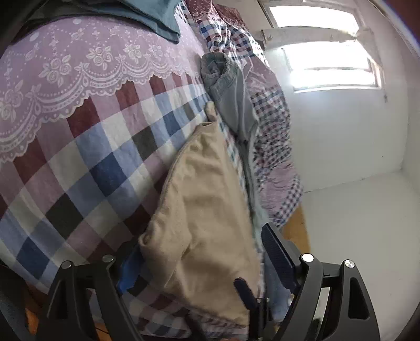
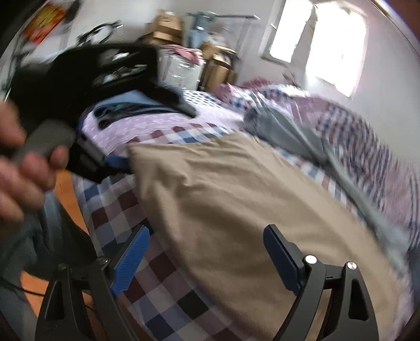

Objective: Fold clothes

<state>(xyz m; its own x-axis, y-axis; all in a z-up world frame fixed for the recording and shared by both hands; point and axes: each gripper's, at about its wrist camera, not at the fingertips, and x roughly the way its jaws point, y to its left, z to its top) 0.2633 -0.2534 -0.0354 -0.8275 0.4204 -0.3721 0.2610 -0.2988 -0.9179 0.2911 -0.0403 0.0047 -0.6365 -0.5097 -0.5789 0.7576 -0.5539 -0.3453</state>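
Note:
A tan garment lies spread flat on the bed. My left gripper stands wide at one corner of it. The cloth lies between the jaws and covers part of the left pad. No pad visibly presses on it. In the right wrist view the left gripper shows at that corner, held by a person's hand. My right gripper hovers open over the garment's near edge, nothing pinched. A grey garment lies crumpled beyond the tan one.
The bed carries a checked sheet and a purple lace cover. Folded blue clothes sit at its far end. Cardboard boxes and a window stand behind. Orange floor borders the bed.

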